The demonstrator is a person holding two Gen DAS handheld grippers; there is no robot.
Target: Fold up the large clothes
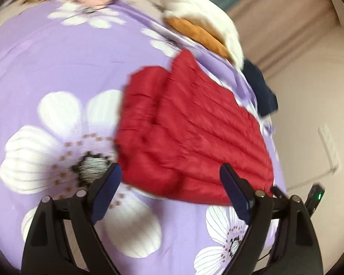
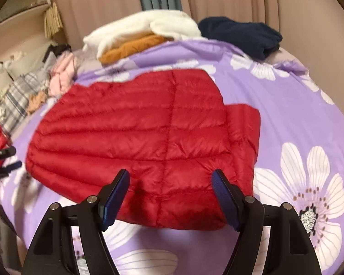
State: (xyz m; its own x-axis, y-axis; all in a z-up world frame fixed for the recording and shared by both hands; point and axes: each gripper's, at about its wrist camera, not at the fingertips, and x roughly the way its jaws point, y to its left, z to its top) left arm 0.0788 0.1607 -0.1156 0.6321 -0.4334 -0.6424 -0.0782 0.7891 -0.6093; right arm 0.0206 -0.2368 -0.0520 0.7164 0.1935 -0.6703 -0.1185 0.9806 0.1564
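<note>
Your red puffer jacket (image 2: 140,135) lies folded flat on the purple flowered bedsheet (image 2: 275,105), one sleeve tucked under its right edge. Your right gripper (image 2: 169,176) hangs over the near hem, jaws spread, pinching nothing. Your left gripper (image 1: 169,171) is also spread wide and empty; blur hides whether it touches the cloth. Behind lie white (image 2: 144,26), mustard (image 2: 130,47) and navy (image 2: 240,34) garments.

A folded red puffer jacket (image 1: 190,133) lies on the purple floral bedsheet (image 1: 45,64), beyond the wide-open, empty left gripper (image 1: 172,174).
</note>
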